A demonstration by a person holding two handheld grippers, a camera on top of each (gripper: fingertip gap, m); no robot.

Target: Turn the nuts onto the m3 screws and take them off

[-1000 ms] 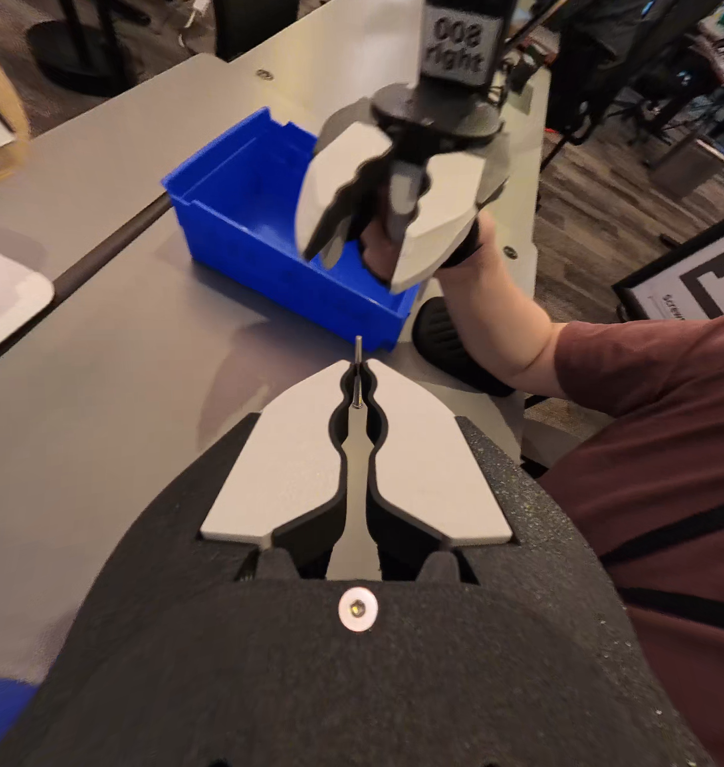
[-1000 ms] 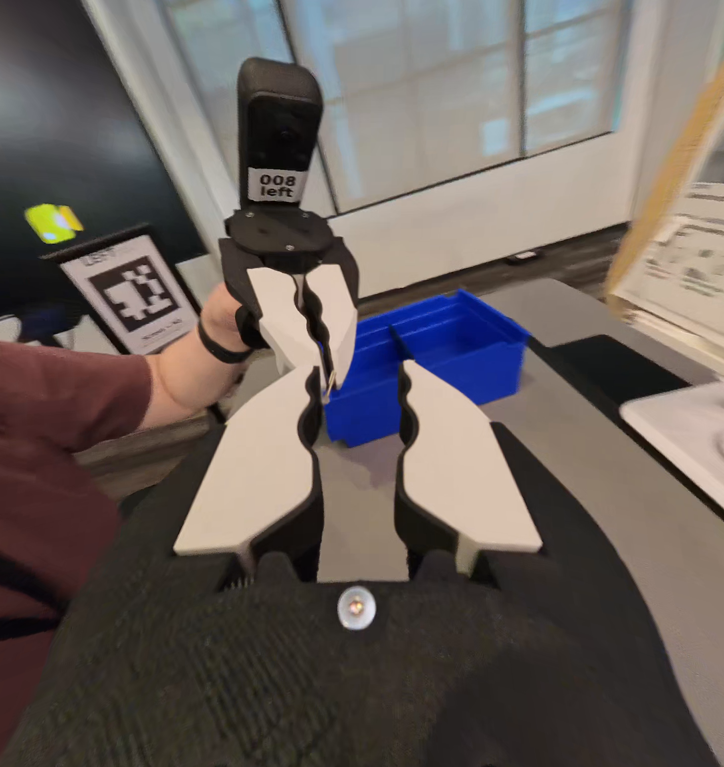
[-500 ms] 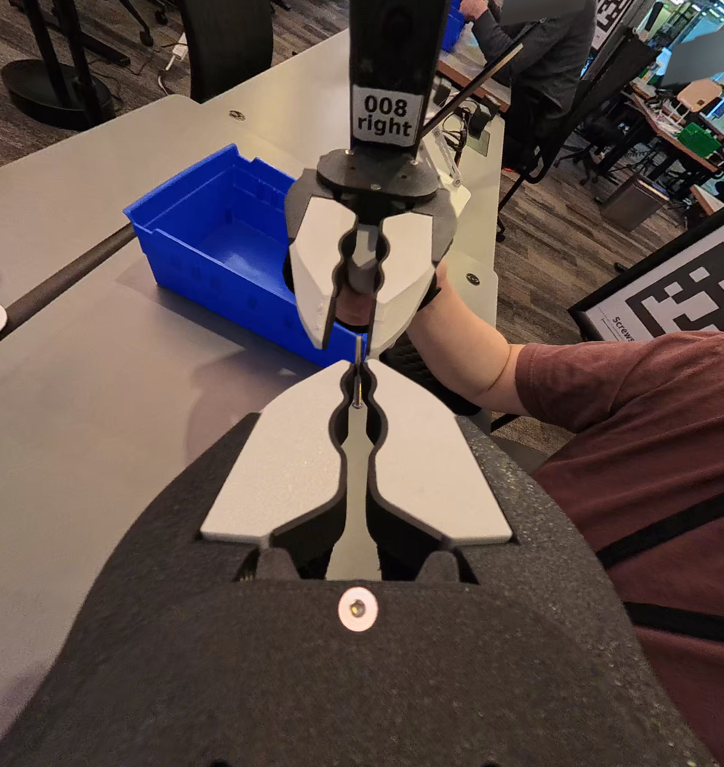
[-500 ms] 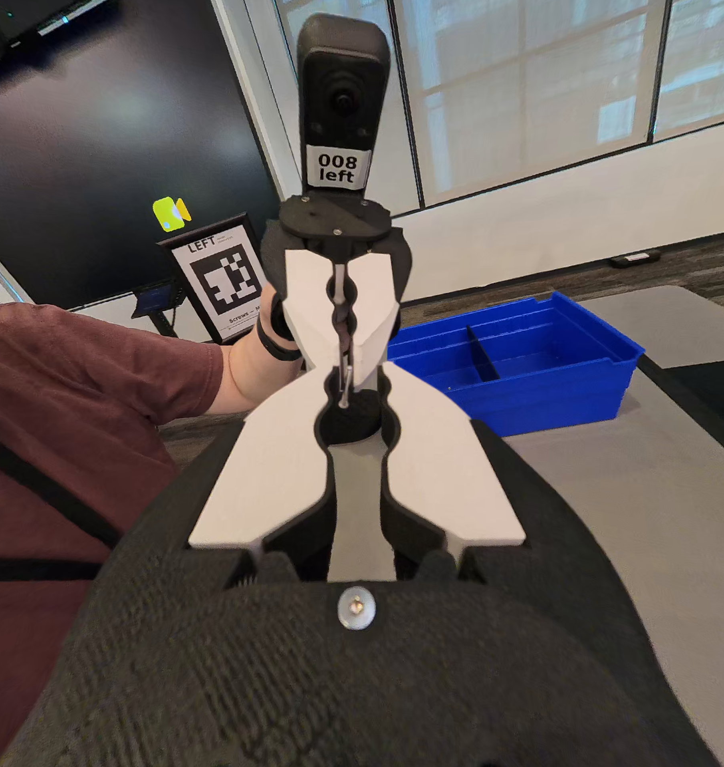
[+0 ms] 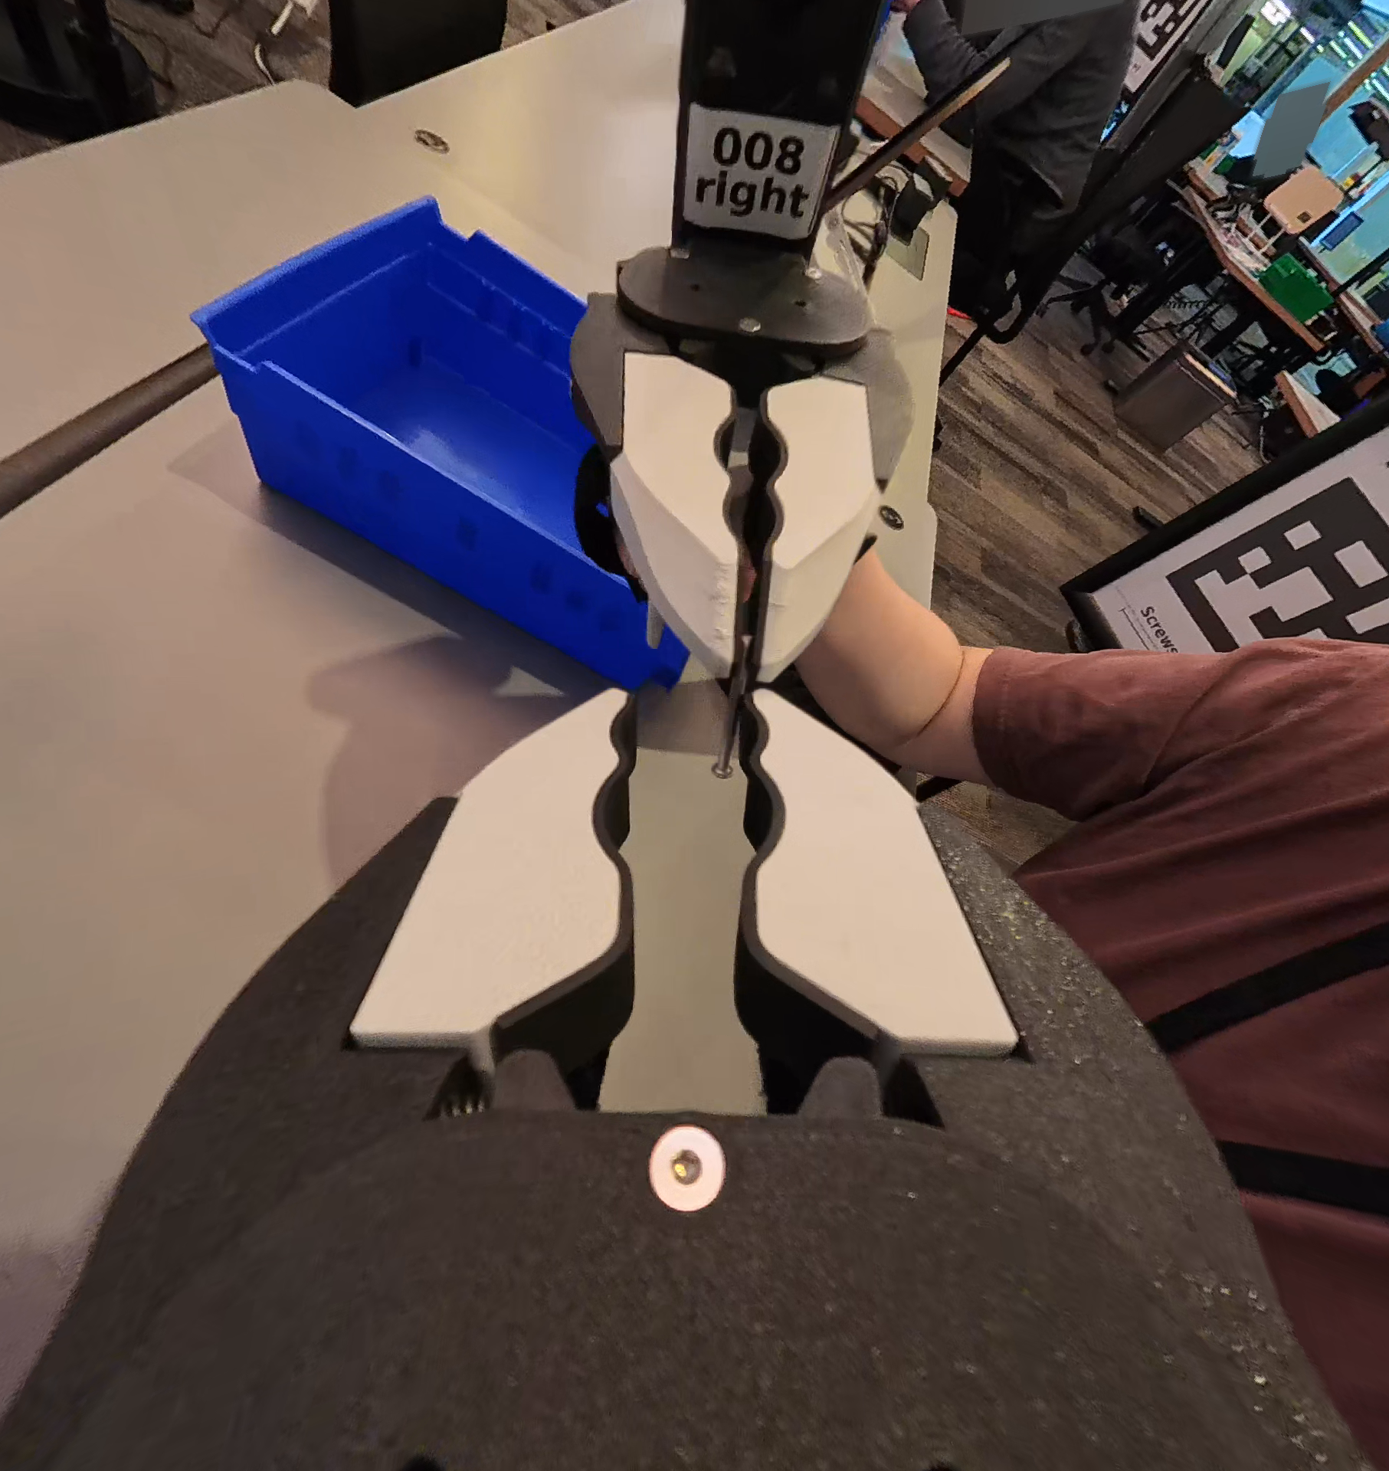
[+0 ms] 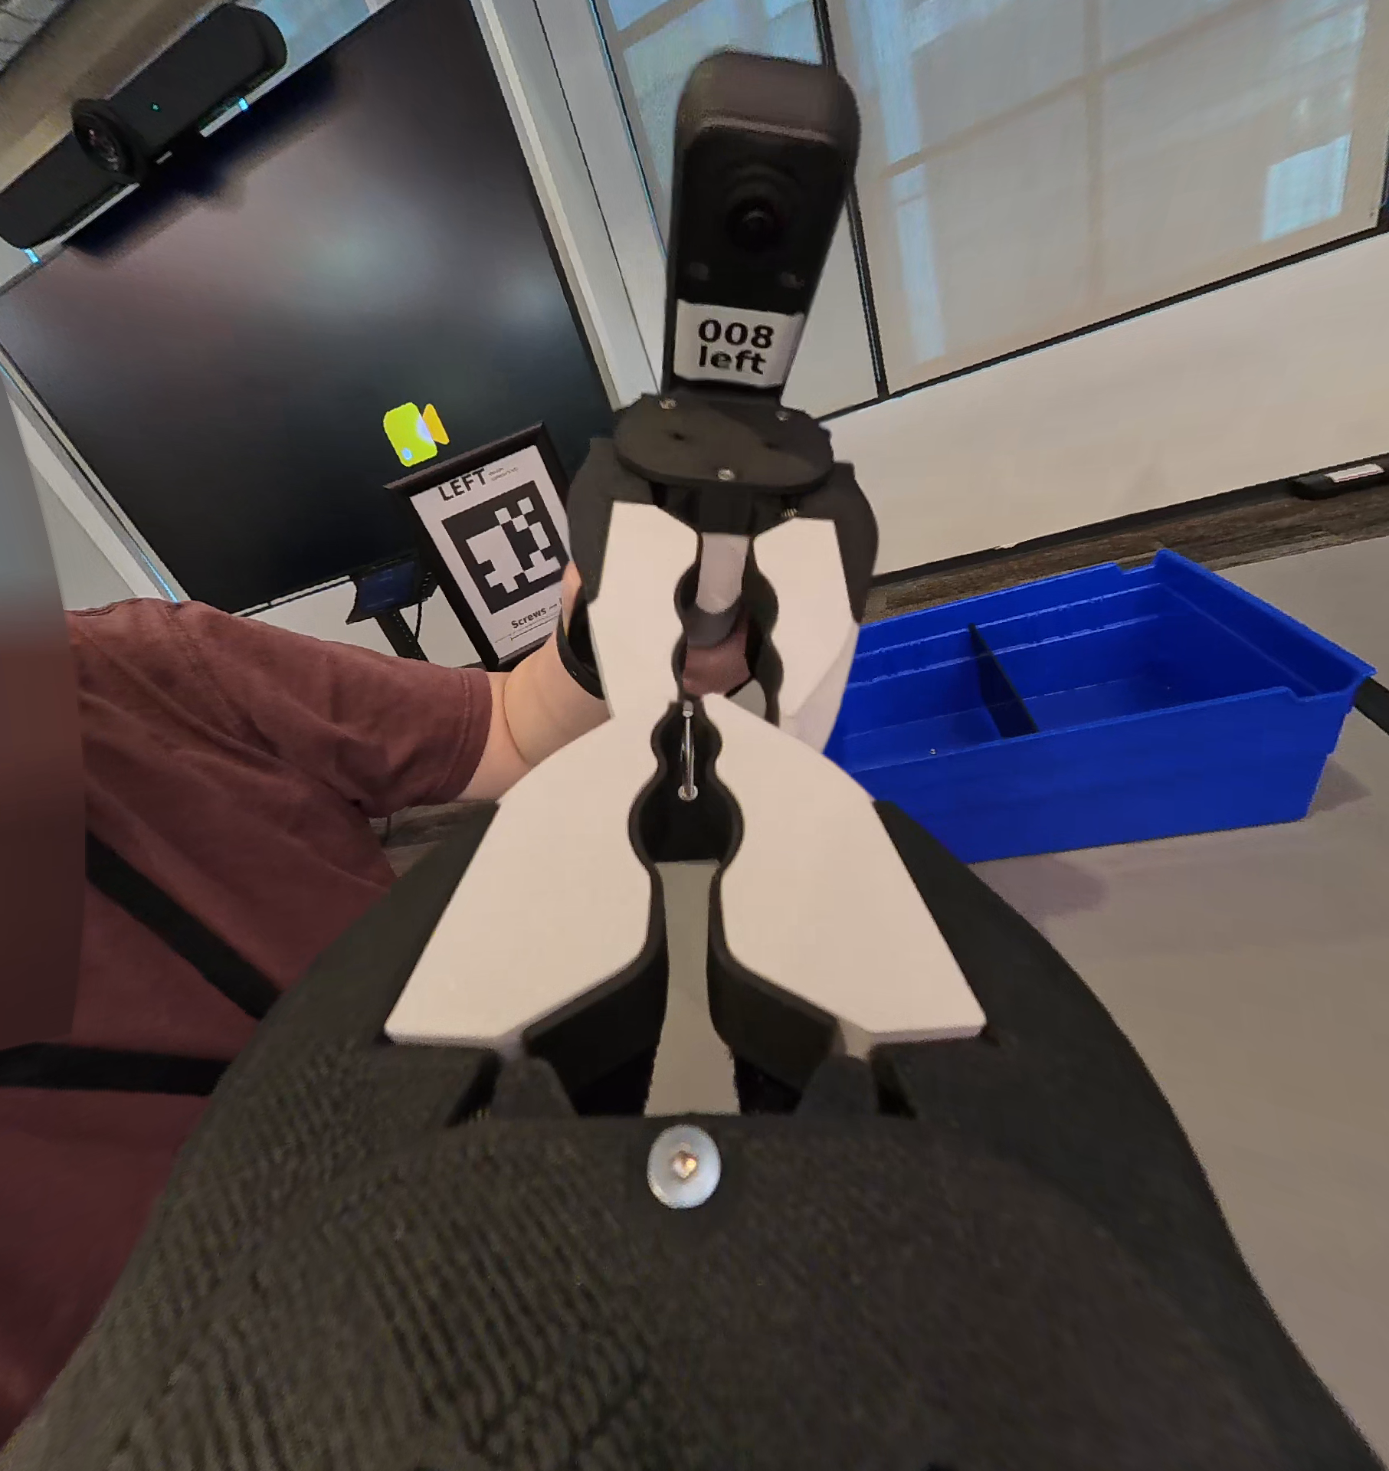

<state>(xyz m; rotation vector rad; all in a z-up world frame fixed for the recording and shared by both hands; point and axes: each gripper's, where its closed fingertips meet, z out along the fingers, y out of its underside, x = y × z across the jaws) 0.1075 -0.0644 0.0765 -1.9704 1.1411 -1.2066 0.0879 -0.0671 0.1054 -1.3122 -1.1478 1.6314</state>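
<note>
A thin metal screw (image 5: 727,728) is pinched at the tips of my right gripper (image 5: 743,669), which points toward the left wrist camera. In the right wrist view the right gripper (image 6: 687,704) is shut on the screw (image 6: 687,756), and the screw's end reaches back into the notch between the fingers. My left gripper (image 5: 689,704) is open. The screw hangs between its fingers, close to the right-hand finger (image 5: 826,796), and the left-hand finger stands well clear of it. The left gripper (image 6: 719,692) also shows open in the right wrist view. Both grippers are held above the grey table (image 5: 158,716).
A blue bin (image 5: 452,525) stands on the table behind the grippers; the right wrist view shows a divider inside the bin (image 6: 1073,788). Framed marker signs stand beside the table (image 5: 1272,573) (image 6: 500,549). A person's arm in a maroon sleeve (image 5: 1153,732) holds each gripper. Left and right tips are no more than a few centimetres apart.
The right gripper came in to the screw tip and shut on it. The left gripper, which was shut on the screw, has opened and let it go.
</note>
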